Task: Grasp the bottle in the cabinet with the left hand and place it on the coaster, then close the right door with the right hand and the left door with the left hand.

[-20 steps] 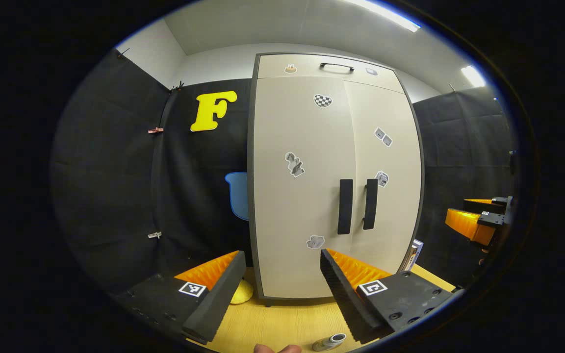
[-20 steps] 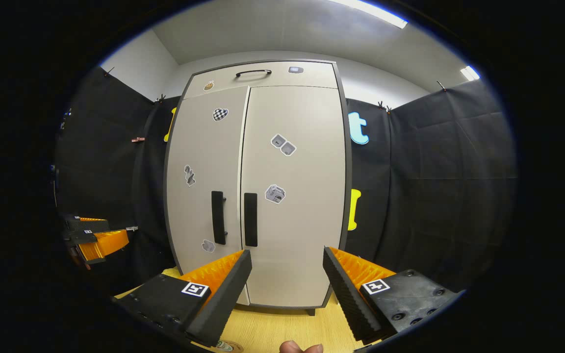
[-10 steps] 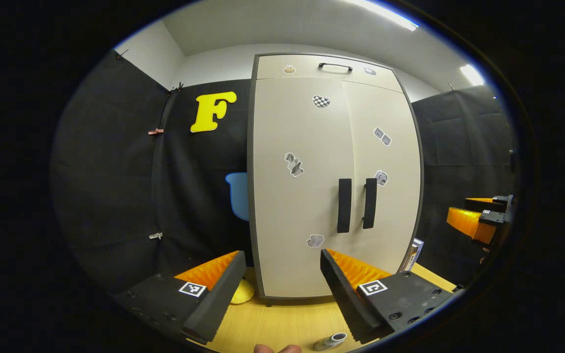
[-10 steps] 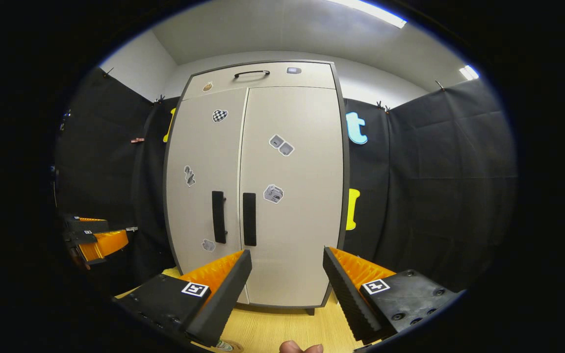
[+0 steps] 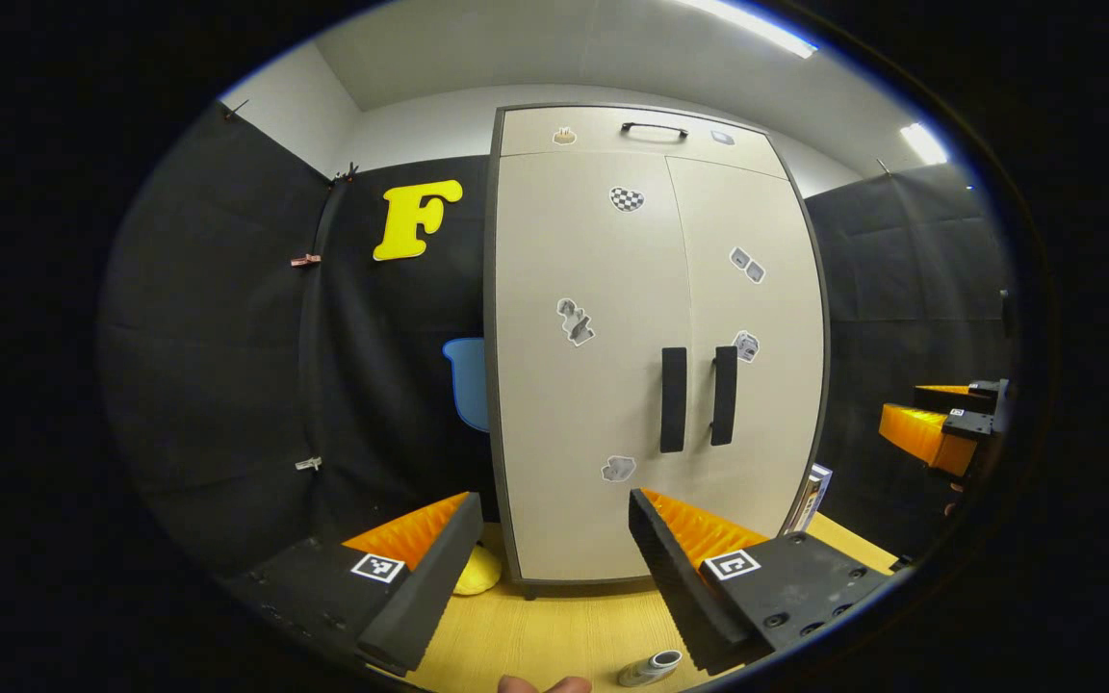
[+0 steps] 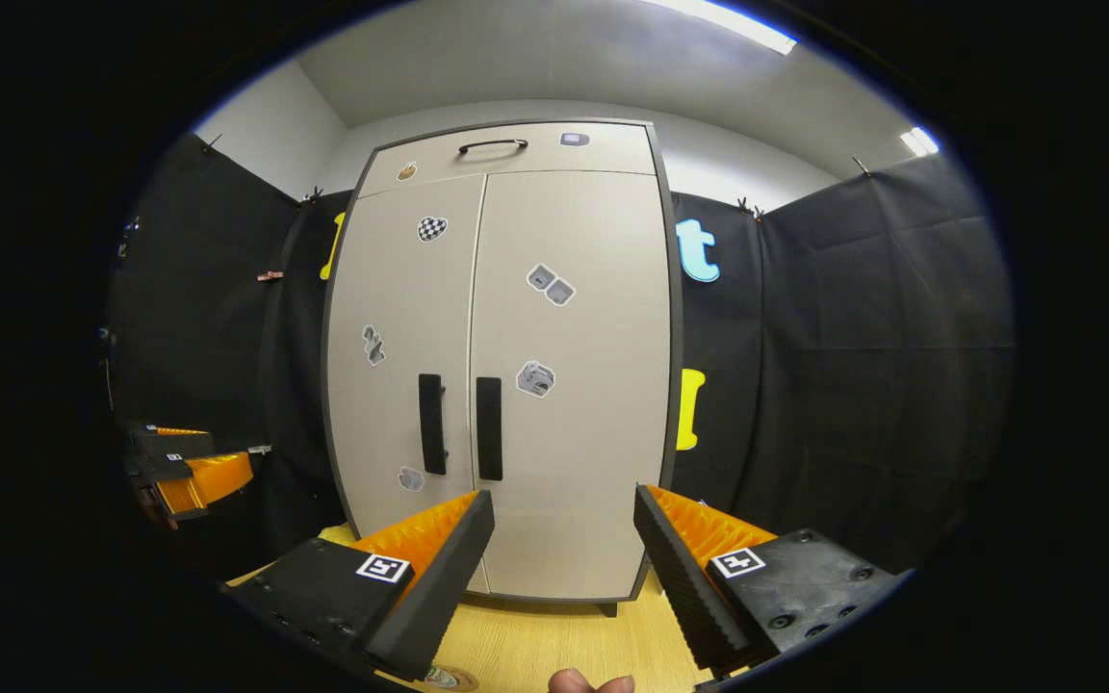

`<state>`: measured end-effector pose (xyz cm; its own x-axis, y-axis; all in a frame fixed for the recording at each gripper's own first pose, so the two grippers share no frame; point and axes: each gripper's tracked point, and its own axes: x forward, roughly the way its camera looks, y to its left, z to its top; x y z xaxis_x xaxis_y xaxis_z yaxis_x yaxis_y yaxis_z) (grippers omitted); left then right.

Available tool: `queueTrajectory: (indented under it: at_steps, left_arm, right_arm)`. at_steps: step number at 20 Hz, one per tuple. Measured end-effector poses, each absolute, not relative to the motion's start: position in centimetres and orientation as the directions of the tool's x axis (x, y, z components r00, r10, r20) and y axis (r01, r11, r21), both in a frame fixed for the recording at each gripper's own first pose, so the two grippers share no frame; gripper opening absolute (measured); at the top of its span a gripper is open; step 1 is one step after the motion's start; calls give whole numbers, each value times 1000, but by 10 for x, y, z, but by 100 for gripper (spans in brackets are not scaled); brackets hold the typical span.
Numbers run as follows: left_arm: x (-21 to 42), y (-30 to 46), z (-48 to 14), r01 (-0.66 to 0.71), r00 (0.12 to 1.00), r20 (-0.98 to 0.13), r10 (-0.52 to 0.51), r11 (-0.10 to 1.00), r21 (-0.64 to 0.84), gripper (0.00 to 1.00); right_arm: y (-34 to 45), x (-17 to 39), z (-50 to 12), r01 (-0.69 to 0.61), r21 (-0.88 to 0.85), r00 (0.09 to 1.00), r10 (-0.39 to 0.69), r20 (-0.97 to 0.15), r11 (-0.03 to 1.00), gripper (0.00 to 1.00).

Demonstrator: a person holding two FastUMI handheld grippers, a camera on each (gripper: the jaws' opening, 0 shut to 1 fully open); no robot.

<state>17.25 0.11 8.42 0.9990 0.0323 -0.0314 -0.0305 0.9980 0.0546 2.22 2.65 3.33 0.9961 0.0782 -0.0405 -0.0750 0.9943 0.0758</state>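
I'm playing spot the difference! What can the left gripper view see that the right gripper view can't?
Left gripper view: a bottle on the table, a yellow thing left of the cabinet, a box at its right, and the right gripper far off. Right gripper view: what may be the coaster at the bottom edge, and the left gripper. Both: the cabinet with both doors shut, standing on the table.

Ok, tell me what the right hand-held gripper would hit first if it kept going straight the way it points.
The right hand-held gripper, jaws open and empty, points at the lower part of the cabinet's right door, which is shut. Nothing stands between them above the wooden tabletop, so it would likely meet that door first, below its handle. Depth is unclear.
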Motion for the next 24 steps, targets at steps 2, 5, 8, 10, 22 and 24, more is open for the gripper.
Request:
queueTrajectory:
  at_steps: [2, 5, 8, 10, 22, 24]
  left_arm:
    - [173, 1, 85, -33, 999, -27, 35, 997, 64, 97]
    - [175, 0, 85, -48, 999, -16, 49, 996, 71, 97]
    - [179, -4, 82, -61, 998, -12, 62, 996, 67, 97]
    - [179, -6, 80, -74, 997, -13, 75, 995, 71, 97]
    - [182, -23, 69, -117, 992, -34, 119, 991, 63, 97]
    - [183, -23, 69, -119, 992, -33, 121, 991, 57, 97]
  right_arm:
    - [27, 23, 32, -79, 76, 996, 83, -40, 994, 97]
    - [32, 28, 27, -104, 70, 993, 108, -49, 992, 97]
    - [33, 28, 23, -128, 69, 990, 132, -58, 989, 98]
    - [31, 28, 22, -140, 60, 988, 143, -56, 988, 98]
    - [17, 33, 11, -198, 84, 977, 204, -65, 977, 98]
    - [18, 37, 9, -203, 80, 976, 208, -64, 976, 98]
